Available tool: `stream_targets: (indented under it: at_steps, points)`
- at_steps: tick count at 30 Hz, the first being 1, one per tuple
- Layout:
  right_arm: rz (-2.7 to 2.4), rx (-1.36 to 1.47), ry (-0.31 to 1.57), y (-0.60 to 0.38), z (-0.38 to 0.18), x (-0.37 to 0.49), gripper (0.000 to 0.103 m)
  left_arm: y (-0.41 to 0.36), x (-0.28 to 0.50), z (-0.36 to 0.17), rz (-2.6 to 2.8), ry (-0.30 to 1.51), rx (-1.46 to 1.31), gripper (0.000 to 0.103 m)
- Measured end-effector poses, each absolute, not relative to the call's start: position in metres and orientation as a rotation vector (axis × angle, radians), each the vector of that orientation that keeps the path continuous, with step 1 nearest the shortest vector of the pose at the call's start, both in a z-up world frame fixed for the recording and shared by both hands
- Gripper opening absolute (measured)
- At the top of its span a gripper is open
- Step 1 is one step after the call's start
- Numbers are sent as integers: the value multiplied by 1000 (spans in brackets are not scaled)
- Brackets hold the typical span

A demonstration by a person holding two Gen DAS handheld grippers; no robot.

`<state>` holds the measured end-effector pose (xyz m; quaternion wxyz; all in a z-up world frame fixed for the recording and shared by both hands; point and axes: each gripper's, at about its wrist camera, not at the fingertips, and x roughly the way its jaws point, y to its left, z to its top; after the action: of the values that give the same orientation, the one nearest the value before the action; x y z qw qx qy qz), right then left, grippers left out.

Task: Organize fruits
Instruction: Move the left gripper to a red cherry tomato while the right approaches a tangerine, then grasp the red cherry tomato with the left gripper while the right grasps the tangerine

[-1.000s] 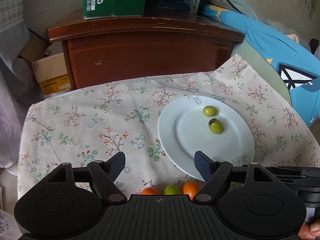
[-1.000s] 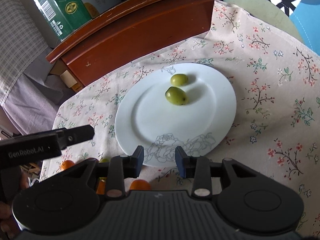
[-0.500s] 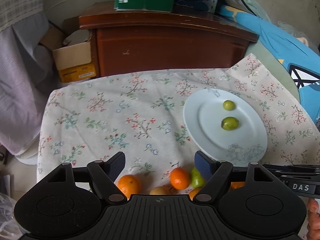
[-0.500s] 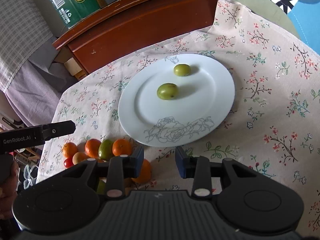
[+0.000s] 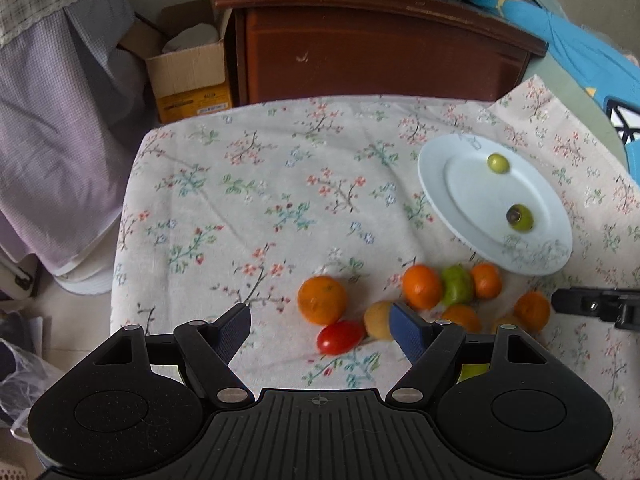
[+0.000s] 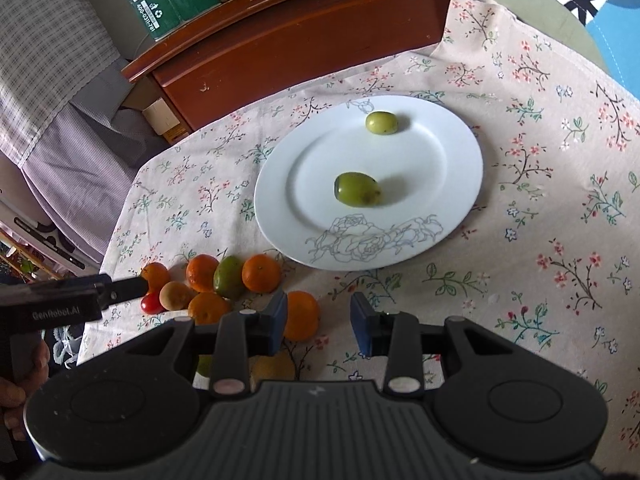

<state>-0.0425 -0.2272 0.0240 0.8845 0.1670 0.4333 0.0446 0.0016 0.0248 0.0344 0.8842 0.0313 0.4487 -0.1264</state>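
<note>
The left gripper (image 5: 320, 326) tilts steeply down over the floral-clothed surface (image 5: 280, 200), jaws wide apart and gripping nothing; a red tomato (image 5: 340, 337) and an orange (image 5: 322, 300) lie on the cloth between its fingers. The right gripper (image 6: 319, 322) also points down, jaws narrowly apart with only cloth between them, an orange fruit (image 6: 302, 315) just beside its left finger. The fruit cluster (image 6: 216, 278) lies at 7 o'clock of the white plate (image 6: 440, 200), which holds two green fruits (image 6: 357, 188). Bare cloth spreads at 9 o'clock of the plate up to the surface's far edge, beyond which stands a wooden cabinet (image 5: 380, 52).
</note>
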Motion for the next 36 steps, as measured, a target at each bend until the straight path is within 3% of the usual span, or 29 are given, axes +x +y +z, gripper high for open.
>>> stream_targets:
  at_steps: [24,31,34,36]
  points:
    - [124,371,938,-220,13,-36,36,12,-2,7,-320,928,158,70]
    - [142,355,942,-212,9,-32,36,11,-4,8,-341,908,167,60]
    - [143,348,938,-212,9,-32,36,10,-5,9,-366,906,156,48]
    - [143,349,935,-212,9,-32,34,9,-6,9,-373,905,164,46]
